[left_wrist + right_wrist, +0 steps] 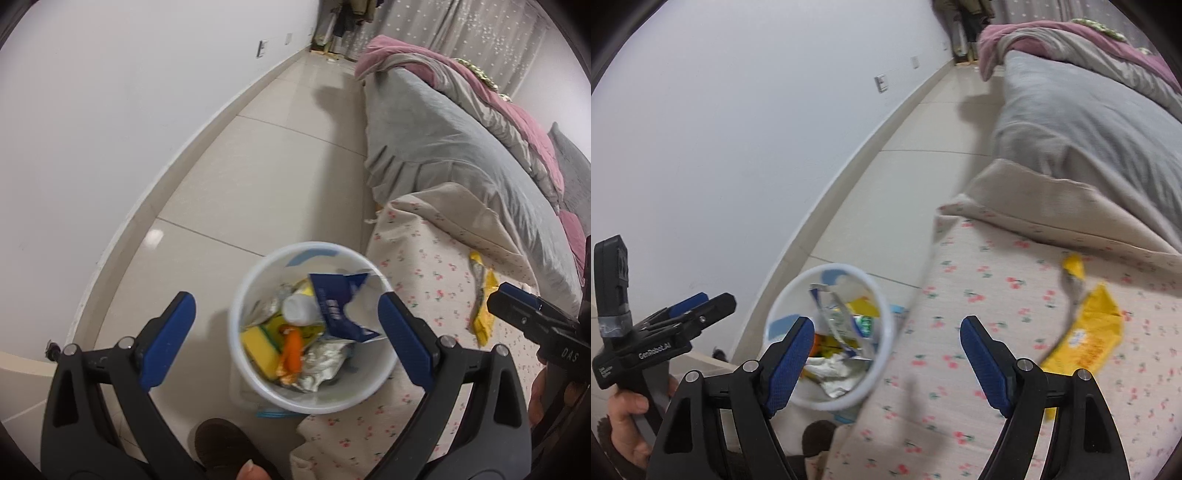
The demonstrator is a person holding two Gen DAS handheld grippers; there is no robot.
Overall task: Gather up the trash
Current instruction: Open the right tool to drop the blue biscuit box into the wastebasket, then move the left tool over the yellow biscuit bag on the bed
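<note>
White bin [314, 391] stands on the floor [258, 166] beside the bed [424, 266], full of wrappers. Left gripper [286, 334] hangs over it, jaws released, empty. Right gripper [886, 354] hangs over the bed edge, jaws spread, holding nothing. Its view shows the yellow wrapper [1086, 332] whole; the left view cuts it off. Bin contents blur.

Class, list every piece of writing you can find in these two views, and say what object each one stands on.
"GenRobot.AI": side of the left tongs, seen in the right wrist view.
"DAS": body of the right tongs, seen in the left wrist view.
Blue carton in the white bin: white print, too blurred to read.
Yellow wrapper on the floral sheet: print too blurred to read.
Small label below "GenRobot.AI": too small to read.
</note>
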